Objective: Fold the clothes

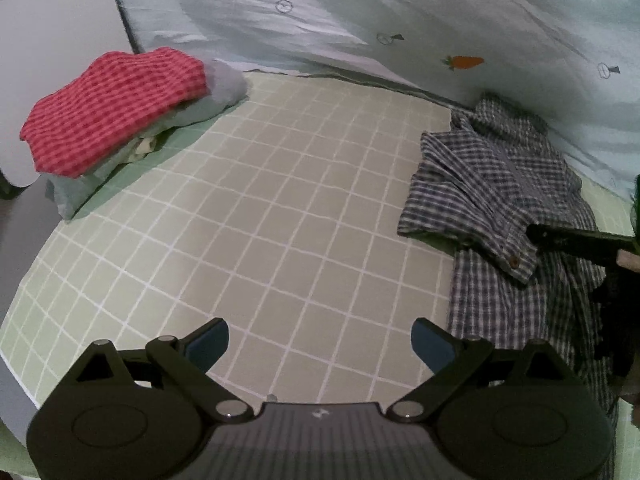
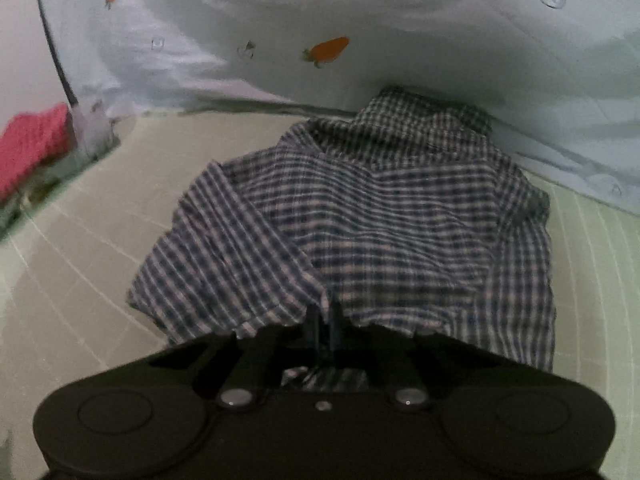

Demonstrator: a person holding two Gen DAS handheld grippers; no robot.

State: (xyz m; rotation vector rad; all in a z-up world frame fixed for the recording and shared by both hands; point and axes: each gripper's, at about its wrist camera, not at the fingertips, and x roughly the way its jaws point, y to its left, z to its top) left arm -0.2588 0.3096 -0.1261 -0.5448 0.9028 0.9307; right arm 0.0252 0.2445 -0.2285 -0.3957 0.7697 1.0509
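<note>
A crumpled blue-and-white checked shirt (image 1: 492, 184) lies at the right of the green grid mat (image 1: 260, 220), up against the pale quilt. In the right wrist view the shirt (image 2: 380, 220) fills the middle. My right gripper (image 2: 325, 322) is shut on the shirt's near edge, where the cloth bunches between the closed fingers. The left wrist view shows one dark right finger (image 1: 568, 240) lying over the shirt at the right edge. My left gripper (image 1: 320, 340) hovers open over bare mat, left of the shirt, with nothing between its blue pads.
A stack of folded clothes topped by a red checked piece (image 1: 116, 108) sits at the mat's far left corner, also seen blurred as a red piece (image 2: 32, 148). A pale quilt with carrot prints (image 1: 360, 12) bounds the far side. The mat's curved edge drops off at left.
</note>
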